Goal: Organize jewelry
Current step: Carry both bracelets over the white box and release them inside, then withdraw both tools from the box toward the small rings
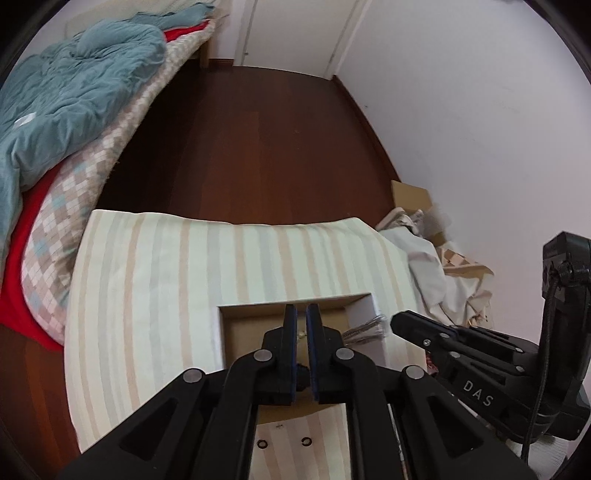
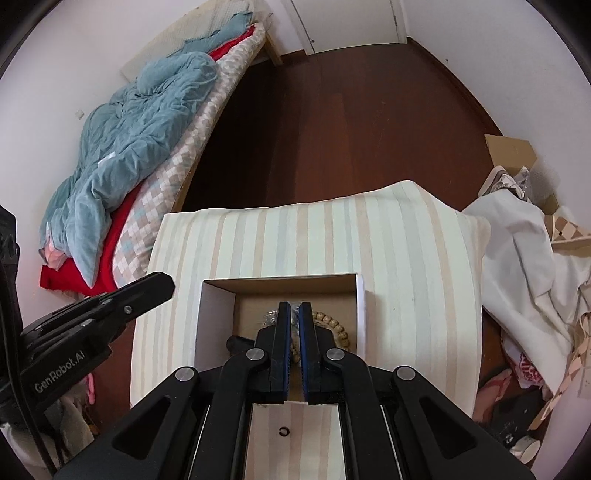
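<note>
Both tools level and side by side: left tool [image 1: 301,314] and right tool [image 2: 294,312] (jaws nearly closed)

Striped cloth [image 2: 406,258] covers the work surface. Dark wood floor [image 1: 258,129] beyond it. Bed along left wall, teal duvet [image 2: 140,122] bunched over red blanket [image 2: 62,277] and checkered mattress cover [image 1: 70,210]. White door [image 1: 295,29] far end. Open carton [image 2: 513,151] and crumpled white fabric [image 2: 517,240] piled right.
</note>
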Available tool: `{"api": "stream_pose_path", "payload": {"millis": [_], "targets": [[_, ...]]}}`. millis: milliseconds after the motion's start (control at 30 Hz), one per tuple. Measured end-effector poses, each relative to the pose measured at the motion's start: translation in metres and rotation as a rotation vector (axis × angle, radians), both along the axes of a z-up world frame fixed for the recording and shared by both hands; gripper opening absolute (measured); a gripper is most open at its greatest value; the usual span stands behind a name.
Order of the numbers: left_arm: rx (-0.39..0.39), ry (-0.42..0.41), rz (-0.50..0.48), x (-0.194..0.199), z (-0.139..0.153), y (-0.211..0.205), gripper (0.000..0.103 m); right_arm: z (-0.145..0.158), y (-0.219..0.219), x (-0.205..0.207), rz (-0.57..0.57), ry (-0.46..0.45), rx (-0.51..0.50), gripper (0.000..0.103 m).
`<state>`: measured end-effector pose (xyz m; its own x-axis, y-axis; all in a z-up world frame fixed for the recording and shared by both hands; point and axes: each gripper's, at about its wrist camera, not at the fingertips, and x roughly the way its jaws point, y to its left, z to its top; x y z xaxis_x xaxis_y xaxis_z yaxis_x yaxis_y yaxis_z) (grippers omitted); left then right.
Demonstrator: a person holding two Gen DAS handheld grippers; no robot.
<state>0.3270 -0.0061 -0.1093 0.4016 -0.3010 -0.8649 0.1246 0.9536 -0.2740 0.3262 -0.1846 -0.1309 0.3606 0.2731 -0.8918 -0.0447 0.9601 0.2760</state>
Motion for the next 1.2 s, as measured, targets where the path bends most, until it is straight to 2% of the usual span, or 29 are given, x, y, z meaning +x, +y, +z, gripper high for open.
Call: {"api": "stream_pose_path", "payload": {"millis": [33,67,100,133,167,233,333,433,533,733,933,1200], "targets": [[0.013,-0.011,0.006,0.000,0.002,0.001,0.018,0.001,0.000,0.001,-0.003,-0.002,-0.022,0.021],[0.052,-0.032,0.012,-0.001,0.004,0.001,0.027,0.002,0.001,0.001,-0.004,-0.004,-0.045,0.045],[0.085,-0.053,0.023,-0.004,0.006,0.002,0.049,0.003,0.001,0.001,-0.004,-0.008,-0.067,0.068],[0.118,-0.071,0.040,-0.006,0.006,0.003,0.072,0.003,0.002,-0.002,-0.008,-0.014,-0.107,0.077],[0.150,-0.086,0.057,-0.008,0.006,0.006,0.078,0.002,0.003,-0.003,-0.012,-0.016,-0.138,0.085],[0.206,-0.109,0.080,-0.016,0.001,0.009,0.082,-0.002,0.005,-0.010,-0.024,-0.019,-0.243,0.086],[0.265,-0.098,0.104,-0.024,-0.012,0.016,0.094,-0.013,0.006,-0.018,-0.041,-0.005,-0.320,0.102],[0.303,-0.069,0.113,-0.031,-0.029,0.023,0.102,-0.024,0.005,-0.027,-0.055,0.004,-0.352,0.102],[0.316,-0.044,0.119,-0.039,-0.043,0.029,0.103,-0.030,0.002,-0.035,-0.072,0.003,-0.349,0.102],[0.332,-0.036,0.123,-0.048,-0.051,0.030,0.103,-0.031,0.002,-0.042,-0.087,-0.013,-0.348,0.102],[0.329,-0.055,0.135,-0.059,-0.042,0.028,0.103,-0.022,0.004,-0.052,-0.090,-0.042,-0.348,0.102],[0.347,-0.144,0.152,-0.094,-0.010,0.030,0.103,0.004,0.010,-0.081,-0.083,-0.110,-0.349,0.102]]}}
